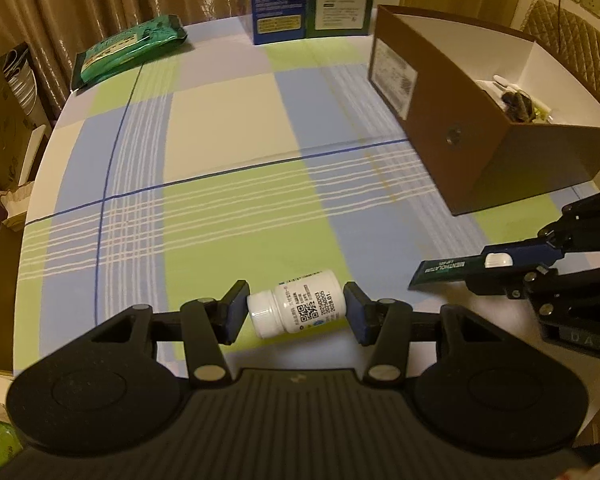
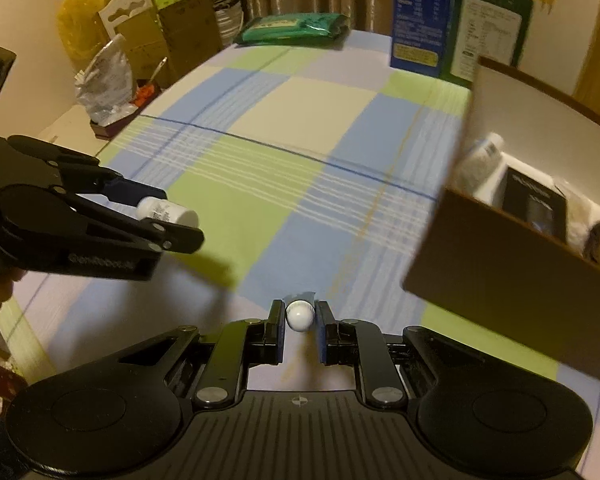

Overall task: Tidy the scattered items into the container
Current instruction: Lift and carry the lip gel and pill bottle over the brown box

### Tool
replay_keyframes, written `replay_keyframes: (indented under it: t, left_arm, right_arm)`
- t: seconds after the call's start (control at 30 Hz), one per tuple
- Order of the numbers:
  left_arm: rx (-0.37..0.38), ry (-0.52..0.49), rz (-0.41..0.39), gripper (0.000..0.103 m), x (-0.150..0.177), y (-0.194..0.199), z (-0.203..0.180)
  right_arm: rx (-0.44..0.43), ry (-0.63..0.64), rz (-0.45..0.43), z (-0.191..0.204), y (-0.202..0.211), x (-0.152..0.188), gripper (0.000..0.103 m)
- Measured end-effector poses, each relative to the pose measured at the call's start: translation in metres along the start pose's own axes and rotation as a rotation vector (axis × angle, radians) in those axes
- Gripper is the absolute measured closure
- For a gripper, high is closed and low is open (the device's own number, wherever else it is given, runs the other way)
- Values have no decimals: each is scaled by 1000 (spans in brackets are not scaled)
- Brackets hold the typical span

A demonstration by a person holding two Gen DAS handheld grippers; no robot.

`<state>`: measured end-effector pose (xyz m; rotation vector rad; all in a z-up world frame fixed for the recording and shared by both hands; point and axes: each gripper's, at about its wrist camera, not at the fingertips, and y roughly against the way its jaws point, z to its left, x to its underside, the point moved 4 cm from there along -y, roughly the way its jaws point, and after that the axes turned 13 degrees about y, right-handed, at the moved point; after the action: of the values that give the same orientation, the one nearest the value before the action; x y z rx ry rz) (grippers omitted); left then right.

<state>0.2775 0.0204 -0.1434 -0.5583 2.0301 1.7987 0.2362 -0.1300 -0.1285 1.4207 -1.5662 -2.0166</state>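
Brown curtains (image 1: 80, 4) behind checked tablecloth (image 1: 228, 152)

Brown box (image 2: 512, 264) motion-blurred, cut by right edge; its contents (image 2: 540, 200) unidentifiable

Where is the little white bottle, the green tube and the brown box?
white bottle (image 1: 300, 306): left wrist view, on its printed label, between the left claw's fingers.
green tube (image 1: 444, 270): left wrist view, on its lettered flat end, sticking out of the right claw.
brown box (image 1: 496, 152): left wrist view, on its near side wall.
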Motion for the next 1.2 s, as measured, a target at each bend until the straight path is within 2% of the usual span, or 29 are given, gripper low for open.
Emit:
replay_keyframes:
  t: [0.3,0.33,0.43,0.47,0.7,0.73,0.77,0.87,0.97,1.2]
  left_arm:
    - [1,9,28,57,21,0,-24]
    - [0,12,31,57,24,-1,-26]
    - [-4,18,35,57,26,-2,-28]
    - [-6,19,34,57,27,-2,-28]
    - [-14,16,33,57,29,1,-32]
    - [-15,15,33,57,29,1,-32]
    - [-15,13,32,57,30,2,-33]
    - [-15,6,27,57,30,5,-39]
    - [-13,-1,19,57,27,7,-44]
    - [26,-32,-12,57,14,18,-64]
  right_arm:
    - [-62,-19,98,-13,-3,58,90]
    - [-68,-32,100,-15,-3,60,86]
    - [-61,-44,90,-17,-6,60,62]
    - [-54,-36,81,-17,-7,59,60]
    - [10,49,55,-12,-18,54,62]
    - [22,75,59,-11,-18,55,73]
    - [13,96,54,-9,-17,55,89]
    - [9,120,73,-8,-17,56,90]
    - [-16,73,86,-16,-10,62,90]
    - [-41,-59,7,-50,36,67,90]
